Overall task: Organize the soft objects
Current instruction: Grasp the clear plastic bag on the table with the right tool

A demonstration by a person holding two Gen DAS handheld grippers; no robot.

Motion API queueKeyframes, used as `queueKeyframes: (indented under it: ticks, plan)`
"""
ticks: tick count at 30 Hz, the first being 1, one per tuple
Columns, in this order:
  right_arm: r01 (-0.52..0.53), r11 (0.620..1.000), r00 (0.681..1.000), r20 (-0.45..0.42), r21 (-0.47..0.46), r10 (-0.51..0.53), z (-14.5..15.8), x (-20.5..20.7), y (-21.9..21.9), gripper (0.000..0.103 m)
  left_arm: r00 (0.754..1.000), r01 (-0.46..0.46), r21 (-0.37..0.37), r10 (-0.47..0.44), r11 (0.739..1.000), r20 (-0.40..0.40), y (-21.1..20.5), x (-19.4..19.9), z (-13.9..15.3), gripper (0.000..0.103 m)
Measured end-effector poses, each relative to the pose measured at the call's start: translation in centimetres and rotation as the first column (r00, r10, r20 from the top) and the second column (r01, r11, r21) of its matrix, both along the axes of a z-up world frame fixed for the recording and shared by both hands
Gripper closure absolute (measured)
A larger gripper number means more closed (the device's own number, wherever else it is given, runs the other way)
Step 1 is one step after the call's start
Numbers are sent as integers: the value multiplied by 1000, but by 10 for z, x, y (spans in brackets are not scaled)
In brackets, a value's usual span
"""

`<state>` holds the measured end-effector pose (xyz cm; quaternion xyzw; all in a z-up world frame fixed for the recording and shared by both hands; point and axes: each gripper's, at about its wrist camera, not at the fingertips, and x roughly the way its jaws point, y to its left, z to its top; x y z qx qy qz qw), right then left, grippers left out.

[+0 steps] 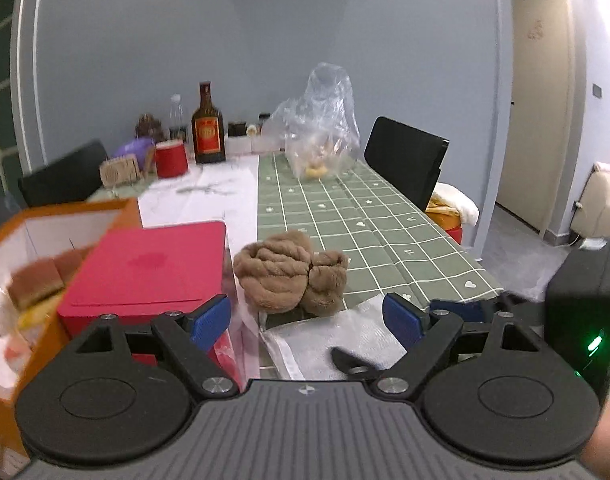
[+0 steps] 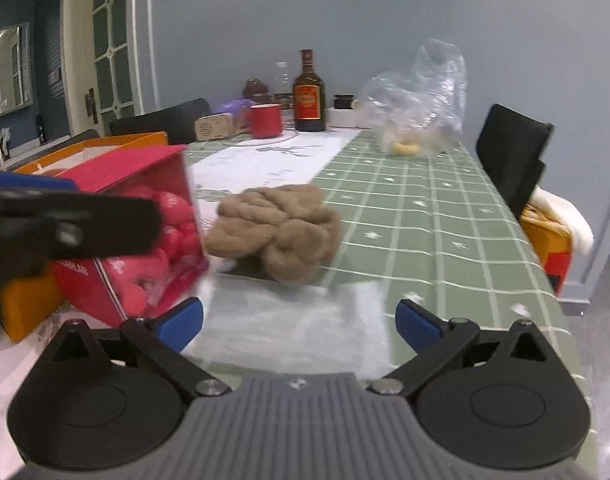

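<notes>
While both tools hang over the near end of the desk, the scene reads:

Soft thing: a crumpled brown towel [image 1: 291, 270] lies bunched on the desk [image 1: 369, 216], partly on the green checked cloth [image 2: 425, 200], at the far edge of a silvery padded envelope [image 2: 289, 320].
Left tool: the left tool [image 1: 307, 320] has its blue pads spread wide with nothing between them; released.
Towel to left tool: the towel sits just ahead of the open pads, roughly centred between them, apart from both.
Right tool: the right tool [image 2: 299, 320] is also released, pads wide apart over the envelope, nothing gripped.
Towel to right tool: the towel lies ahead of it, slightly left of centre, not touching.
Left neighbours: a red box [image 1: 145, 272] stands just left of the towel, with an orange box [image 1: 9, 240] behind it holding sponges.
Far end: a brown bottle [image 1: 208, 128], a red cup [image 1: 171, 158] and a clear plastic bag [image 1: 321, 120] stand well apart from the towel.
Sides: black chairs [image 1: 405, 160] flank the desk.
</notes>
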<state>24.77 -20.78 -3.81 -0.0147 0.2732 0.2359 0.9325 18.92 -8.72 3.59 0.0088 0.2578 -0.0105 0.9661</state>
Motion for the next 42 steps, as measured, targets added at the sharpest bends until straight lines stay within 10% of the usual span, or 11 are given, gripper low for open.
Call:
queueKeyframes:
  ticks: [9, 19, 30, 38, 42]
  plan:
    - [67, 993, 976, -214, 100, -44, -12, 48, 10, 3, 995, -14, -67, 7, 998, -103, 14, 34, 9, 19]
    - [-5, 991, 995, -95, -136, -8, -25, 22, 37, 3, 998, -32, -98, 27, 995, -56, 5, 56, 50, 10]
    - [68, 988, 991, -101, -139, -82, -23, 27, 44, 5, 999, -47, -104, 45, 993, -20, 2, 80, 54, 8]
    - [139, 978, 988, -45, -156, -148, -17, 25, 28, 103, 993, -9, -126, -6, 992, -120, -6, 95, 35, 8]
    - [238, 959, 968, -50, -154, -248, -15, 27, -2, 103, 992, -11, -151, -9, 988, -129, -19, 95, 25, 8]
